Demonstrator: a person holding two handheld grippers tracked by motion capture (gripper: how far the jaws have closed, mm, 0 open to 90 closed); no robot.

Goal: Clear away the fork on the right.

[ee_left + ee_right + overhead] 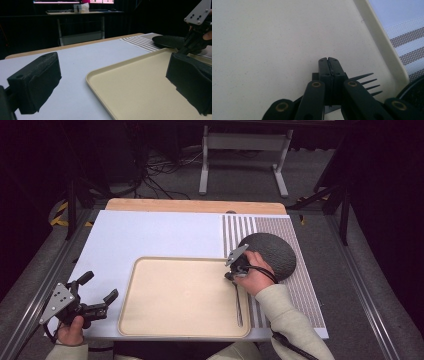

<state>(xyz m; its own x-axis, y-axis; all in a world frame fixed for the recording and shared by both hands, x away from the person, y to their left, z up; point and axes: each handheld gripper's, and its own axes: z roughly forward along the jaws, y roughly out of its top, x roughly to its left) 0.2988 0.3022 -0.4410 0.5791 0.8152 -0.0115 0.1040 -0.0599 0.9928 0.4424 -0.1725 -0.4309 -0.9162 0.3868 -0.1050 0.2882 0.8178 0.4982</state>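
Note:
A dark fork (238, 305) lies in the beige tray (180, 295) along its right side, handle toward the person. My right gripper (229, 276) hangs over the fork's tine end near the tray's far right corner. In the right gripper view its jaws (329, 60) are pressed together with nothing showing between them. The fork's tines (367, 81) stick out from behind them, and I cannot tell whether the gripper touches the fork. My left gripper (100, 286) is off the tray's near left corner and stands open (115, 67), holding nothing.
A round black plate (272, 252) sits on a striped placemat (300, 290), just beyond the right hand. A pale blue mat (150, 235) covers the left of the table. Table legs and cables stand on the floor beyond the far edge.

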